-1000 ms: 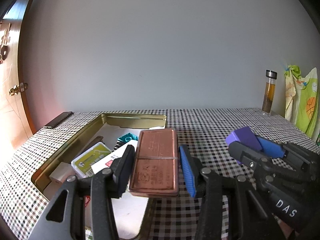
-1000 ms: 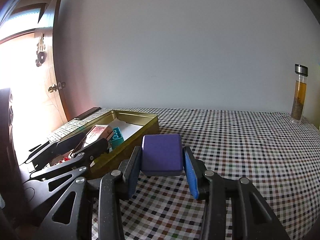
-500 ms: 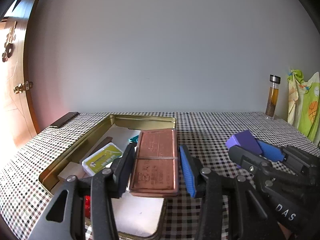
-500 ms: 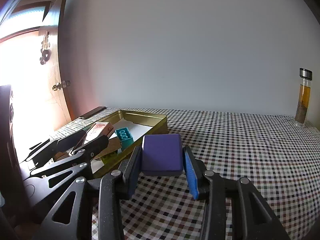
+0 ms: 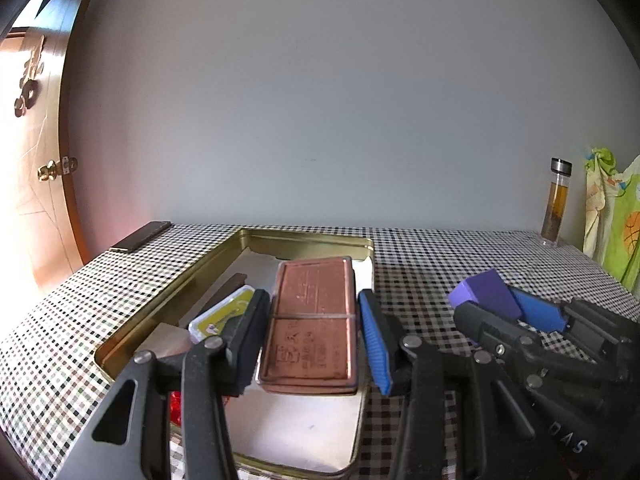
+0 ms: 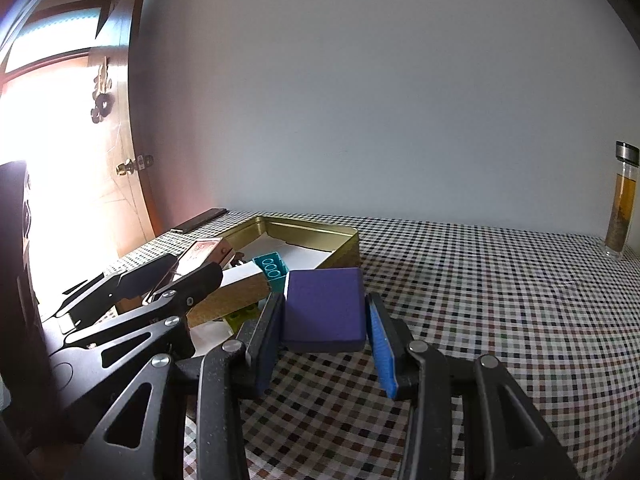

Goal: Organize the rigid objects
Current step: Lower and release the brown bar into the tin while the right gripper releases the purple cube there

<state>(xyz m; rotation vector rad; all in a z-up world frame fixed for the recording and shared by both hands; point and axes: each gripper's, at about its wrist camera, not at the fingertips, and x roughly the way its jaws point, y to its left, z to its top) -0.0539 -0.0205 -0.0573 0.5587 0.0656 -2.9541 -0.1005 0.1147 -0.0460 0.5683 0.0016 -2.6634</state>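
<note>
My left gripper (image 5: pixel 314 334) is shut on a flat copper-coloured tin (image 5: pixel 312 322) and holds it above the open gold tin tray (image 5: pixel 308 236). My right gripper (image 6: pixel 325 330) is shut on a purple block (image 6: pixel 325 308) and holds it above the checkered tablecloth, just right of the tray (image 6: pixel 316 232). The purple block also shows in the left wrist view (image 5: pixel 486 294). The tray holds a yellow-green card (image 5: pixel 220 314), a teal brick (image 6: pixel 272 268), a white sheet and a red item (image 5: pixel 176 404).
A checkered cloth (image 6: pixel 500 300) covers the table. A glass bottle with amber liquid (image 5: pixel 557 204) stands at the far right by the wall. A dark flat bar (image 5: pixel 140 237) lies at the far left corner. A wooden door (image 5: pixel 36 184) is at left, coloured fabric (image 5: pixel 612 224) at right.
Both grippers have risen and drawn back a little with their loads. The tray now sits lower and farther in both views. The grips are unchanged.
</note>
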